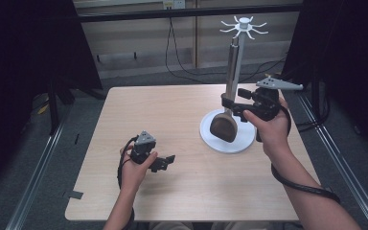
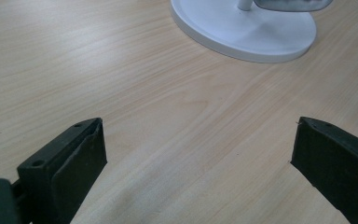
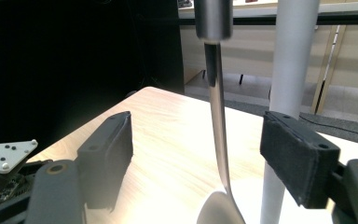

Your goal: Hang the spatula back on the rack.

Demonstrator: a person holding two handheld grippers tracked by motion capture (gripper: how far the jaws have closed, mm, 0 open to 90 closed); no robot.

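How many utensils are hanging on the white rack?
1. A spatula hangs beside the rack's pole, its dark blade low over the round base, its shaft between the open jaws of the right hand-held gripper. The other hooks look bare.

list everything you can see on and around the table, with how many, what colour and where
utensil stand: one, white, round base at the table's right side, pole topped by a ring of hooks
spatula: one, brown head, steel shaft, grey handle, leaning upright against the stand with its head on the base
table: one, light wood, centre
cables: a few, black, on the floor behind the table
left gripper: one, black, jaws open, low over the table's near left part
right gripper: one, black, jaws open either side of the spatula's shaft, pads apart from it
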